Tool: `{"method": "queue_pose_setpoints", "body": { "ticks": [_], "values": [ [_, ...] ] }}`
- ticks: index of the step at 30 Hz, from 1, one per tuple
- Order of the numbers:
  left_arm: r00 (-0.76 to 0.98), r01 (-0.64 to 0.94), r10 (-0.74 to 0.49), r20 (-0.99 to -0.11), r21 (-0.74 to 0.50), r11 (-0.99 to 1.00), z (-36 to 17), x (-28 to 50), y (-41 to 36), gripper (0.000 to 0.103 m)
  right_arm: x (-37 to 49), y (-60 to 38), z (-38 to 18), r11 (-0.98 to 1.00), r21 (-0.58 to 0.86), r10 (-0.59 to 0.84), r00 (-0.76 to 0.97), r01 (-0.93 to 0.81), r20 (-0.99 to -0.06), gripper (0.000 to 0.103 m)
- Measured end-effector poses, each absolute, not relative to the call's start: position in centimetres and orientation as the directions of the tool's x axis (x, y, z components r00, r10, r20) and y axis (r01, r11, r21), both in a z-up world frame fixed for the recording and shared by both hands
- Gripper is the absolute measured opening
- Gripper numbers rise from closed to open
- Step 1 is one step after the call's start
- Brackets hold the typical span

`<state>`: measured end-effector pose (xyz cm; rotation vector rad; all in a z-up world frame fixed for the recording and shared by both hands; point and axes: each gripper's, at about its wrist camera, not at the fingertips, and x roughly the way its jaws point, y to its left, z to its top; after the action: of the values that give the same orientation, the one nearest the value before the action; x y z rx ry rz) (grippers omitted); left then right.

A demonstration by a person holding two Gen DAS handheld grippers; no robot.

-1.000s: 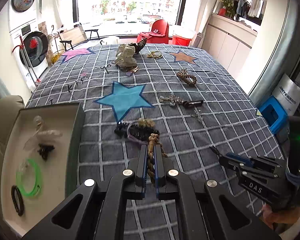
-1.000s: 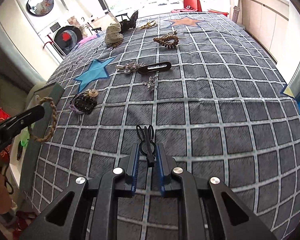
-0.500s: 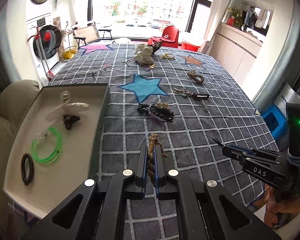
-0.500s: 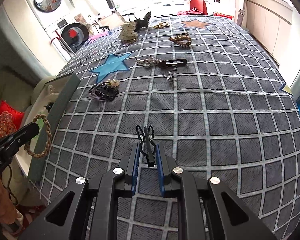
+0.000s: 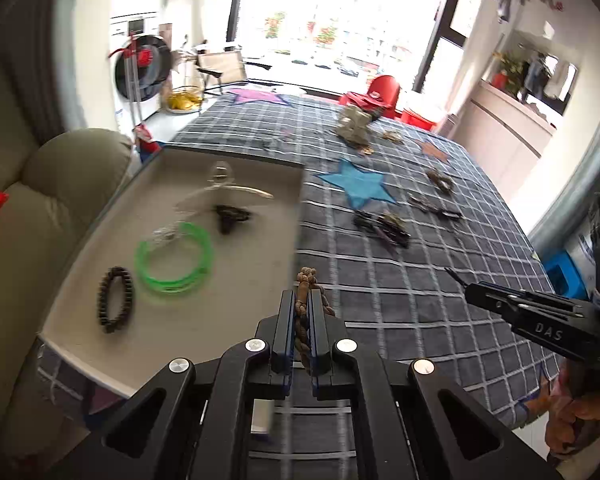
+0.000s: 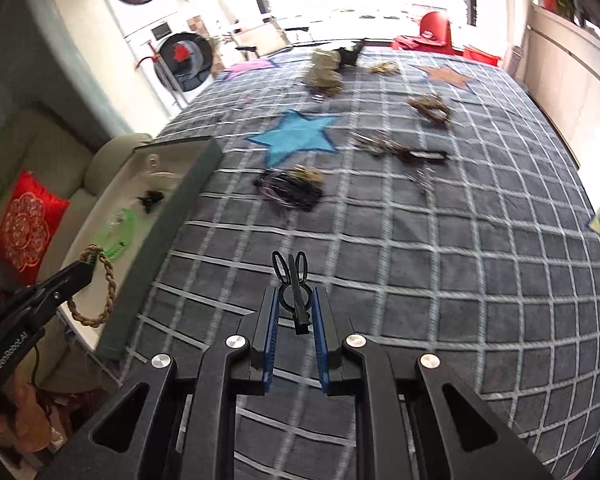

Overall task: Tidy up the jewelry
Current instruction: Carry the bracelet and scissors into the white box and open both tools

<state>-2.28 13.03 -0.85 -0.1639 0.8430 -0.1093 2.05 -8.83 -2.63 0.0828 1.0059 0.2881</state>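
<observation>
My left gripper (image 5: 302, 308) pinches a braided brown bracelet (image 6: 96, 292), angled down just at the near right wall of the tray (image 5: 236, 288). My right gripper (image 6: 294, 308) clamps a black hair clip (image 6: 294, 280) above bare checked cloth (image 6: 440, 280), tilted downward. I see open tray floor ahead of the green bangle (image 5: 176, 256) and black bead bracelet (image 5: 115, 300); loose pieces (image 6: 290, 188) lie farther off

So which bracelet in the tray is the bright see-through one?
The green bangle in the middle of the tray. It's clear neon green and smooth. The other ring beside it, the black beaded bracelet, is dark, bumpy and smaller.
</observation>
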Motion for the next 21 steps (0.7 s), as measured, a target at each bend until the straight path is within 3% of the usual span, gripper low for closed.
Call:
{"method": "queue_pose_setpoints", "body": {
  "ticks": [12,21],
  "values": [
    [0.691,-0.106,-0.040,-0.722,-0.156,0.982,-1.2,0.3,20.3,0.008,5.3,0.0,-0.5,0.922,0.147,0.322,0.496,-0.358,-0.807,0.018],
    [0.647,-0.192,0.031,-0.762,-0.122,0.974,-3.3,5.8,24.8,0.008,10.5,4.9,-0.7,0.904,0.148,0.344,0.478,-0.400,-0.808,0.018]
  ]
}}
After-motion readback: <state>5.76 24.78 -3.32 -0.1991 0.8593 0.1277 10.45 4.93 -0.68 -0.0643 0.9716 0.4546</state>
